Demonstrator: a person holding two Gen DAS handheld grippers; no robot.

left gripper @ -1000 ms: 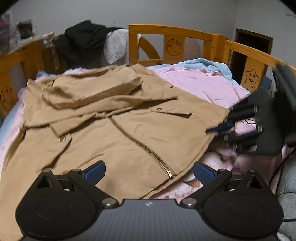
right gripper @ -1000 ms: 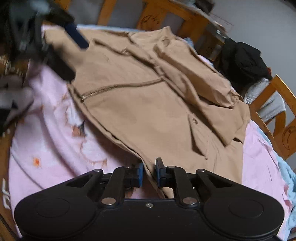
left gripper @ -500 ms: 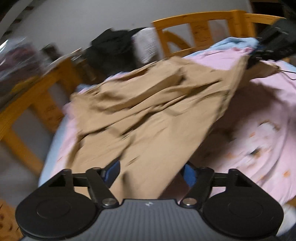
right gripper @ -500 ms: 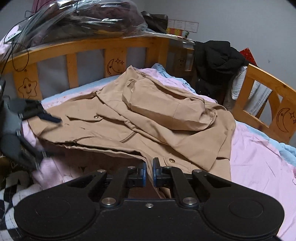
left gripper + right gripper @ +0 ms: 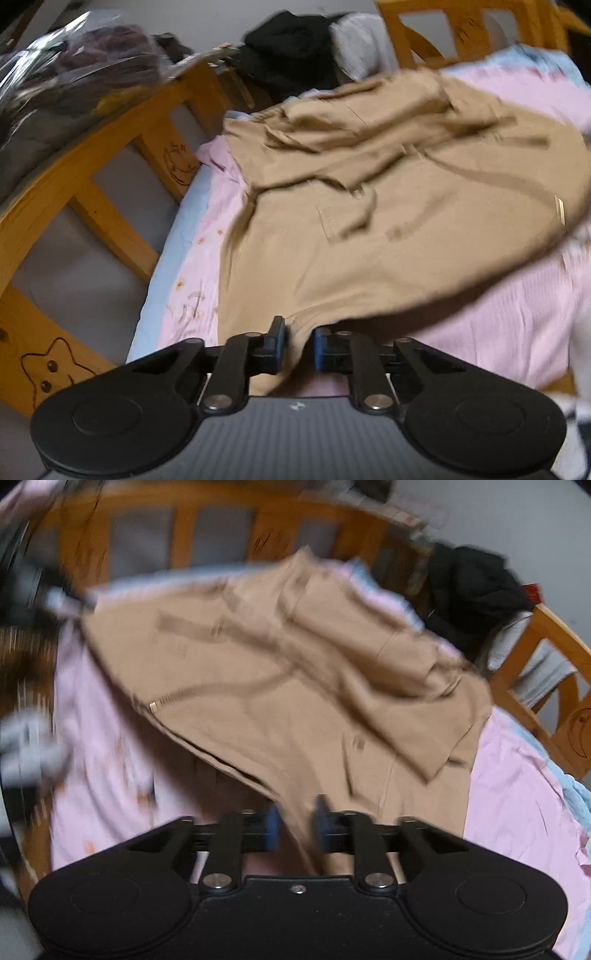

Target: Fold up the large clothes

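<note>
Both grippers have swung round, dragging the jacket (image 5: 388,206) across the bed (image 5: 509,295).
Left gripper (image 5: 298,343) and right gripper (image 5: 295,821) pinch its hem, jaws nearly closed; folding barely begun, sleeves and body remain.

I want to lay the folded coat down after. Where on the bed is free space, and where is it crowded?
The pink sheet is bare between the tan coat and the bed's near edge, on the right side. A narrow pink strip is free between the coat and the wooden rail. The far corner is crowded: dark clothes hang over the rail there.
</note>
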